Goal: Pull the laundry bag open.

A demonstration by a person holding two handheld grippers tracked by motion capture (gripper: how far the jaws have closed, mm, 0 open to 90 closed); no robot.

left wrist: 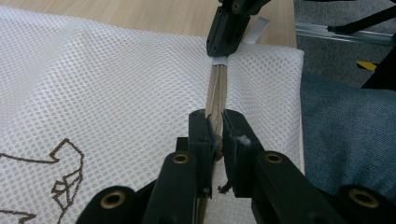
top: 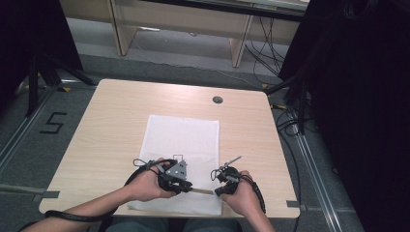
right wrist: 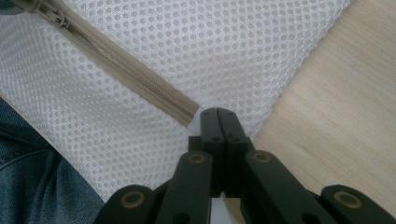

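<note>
Table: a pale wooden table (top: 111,125) carries the whole job, with the work at its near edge, close to the person.
Mesh bag: a white mesh laundry bag (top: 181,140) lies flat along the middle of the table, its near end between the two hands; a brown line drawing is printed on it.
Zipper: a beige zipper (right wrist: 126,70) runs across the bag's near end, from one gripper to the other.
Left gripper: the left gripper (left wrist: 215,140) has its jaws pinched on the zipper, apparently at the slider (the pull itself is hidden between the pads).
Right gripper: the right gripper (right wrist: 218,122) is clamped fully together on the mesh at the bag's corner, just past the zipper's end, and seems to anchor the cloth.
Step in hand: judged from the two grips, working the zipper along its track.
Doing it well: keep the right grip firm so that the tape stays taut and straight; draw the left gripper along the line of the teeth, low and level, not upward, or the mesh may bunch and jam the slider.
</note>
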